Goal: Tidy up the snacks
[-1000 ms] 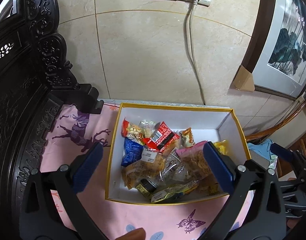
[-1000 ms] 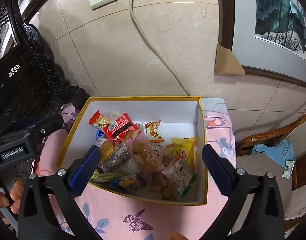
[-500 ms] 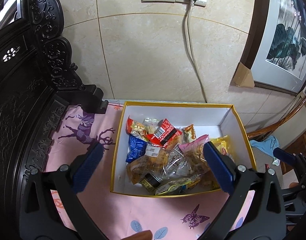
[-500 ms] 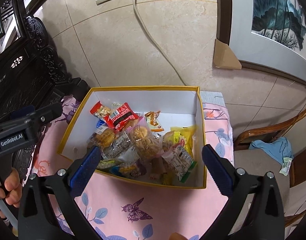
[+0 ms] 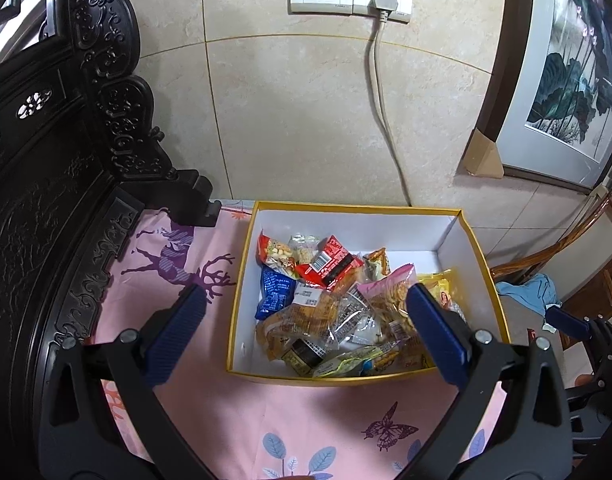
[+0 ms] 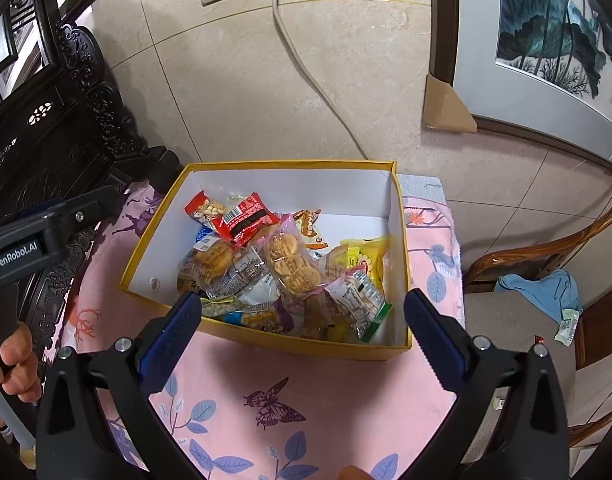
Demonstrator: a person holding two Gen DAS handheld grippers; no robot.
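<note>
A yellow-rimmed white box (image 5: pixel 347 220) (image 6: pixel 290 184) sits on a pink cloth and holds several snack packets: a red packet (image 5: pixel 329 266) (image 6: pixel 246 222), a blue packet (image 5: pixel 274 294), a clear bag of round biscuits (image 6: pixel 292 266) and a yellow packet (image 6: pixel 365 258). My left gripper (image 5: pixel 306 312) is open and empty, above the box's near side. My right gripper (image 6: pixel 302 312) is open and empty, above the box's near edge. The left gripper's body (image 6: pixel 34 236) shows at the left of the right wrist view.
Dark carved wooden furniture (image 5: pixel 46 184) stands left of the cloth. A tiled wall with sockets and a plugged cable (image 5: pixel 379 92) is behind. A framed painting (image 6: pixel 545 48) leans at the right. A wooden chair with a blue cloth (image 6: pixel 541 288) is to the right.
Both grippers have drawn back and up from the box, which now looks smaller and farther. Both stay open and empty. The snacks have not moved.
</note>
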